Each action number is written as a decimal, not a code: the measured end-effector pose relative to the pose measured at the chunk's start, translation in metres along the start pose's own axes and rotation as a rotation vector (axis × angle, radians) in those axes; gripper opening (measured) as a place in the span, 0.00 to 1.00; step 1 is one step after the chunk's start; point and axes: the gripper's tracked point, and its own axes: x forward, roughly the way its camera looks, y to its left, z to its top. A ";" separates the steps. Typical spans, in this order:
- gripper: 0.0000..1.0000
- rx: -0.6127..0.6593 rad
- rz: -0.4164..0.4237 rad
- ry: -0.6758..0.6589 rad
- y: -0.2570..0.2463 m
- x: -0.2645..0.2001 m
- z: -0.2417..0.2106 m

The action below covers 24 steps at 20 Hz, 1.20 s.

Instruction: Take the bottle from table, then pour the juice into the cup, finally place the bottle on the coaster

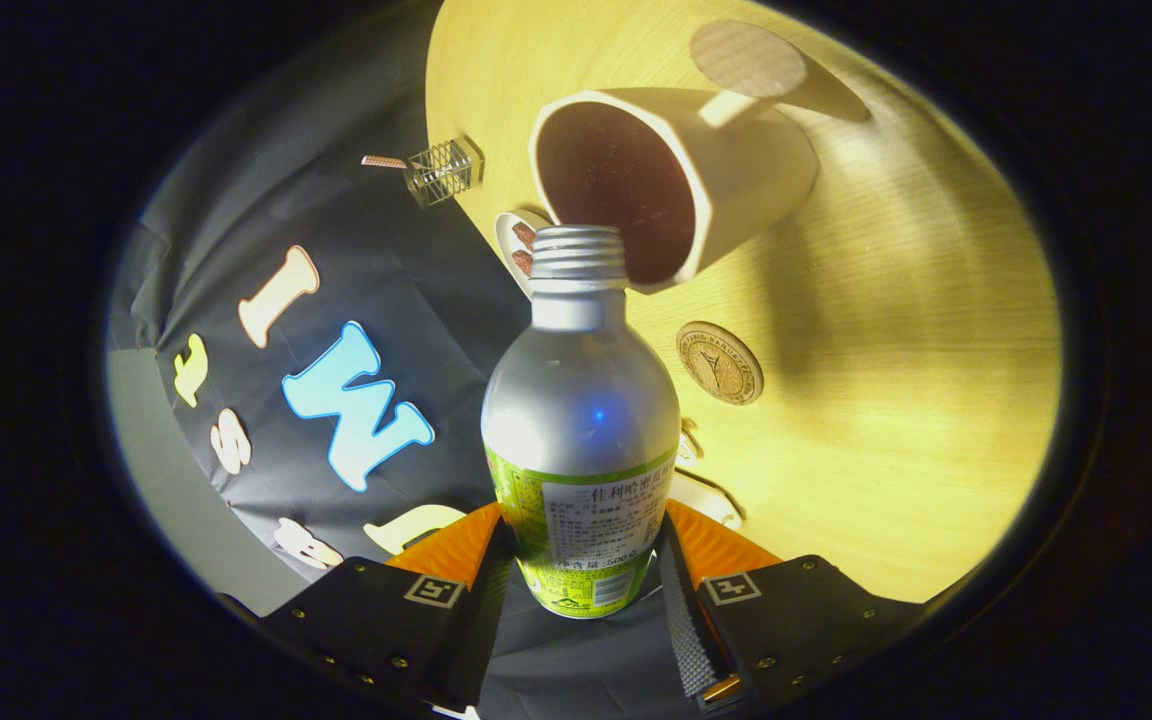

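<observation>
Silver bottle (581, 400) with green label, uncapped, clamped in hand-held gripper (584, 575), neck at white cup (736, 170) rim

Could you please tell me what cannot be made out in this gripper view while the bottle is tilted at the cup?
- Bottle: held between the tongs; its base is hidden between them.
- Juice: no stream visible at the bottle's mouth; the cup interior is too dark to judge its level.
- Small dish behind the bottle neck: mostly hidden.
- Round coaster: its print is too small to read.

Probably recording booth: cloth wall (266, 250), table (886, 400).
</observation>
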 end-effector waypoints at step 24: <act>0.72 -0.746 -0.217 -0.067 -0.065 0.001 0.041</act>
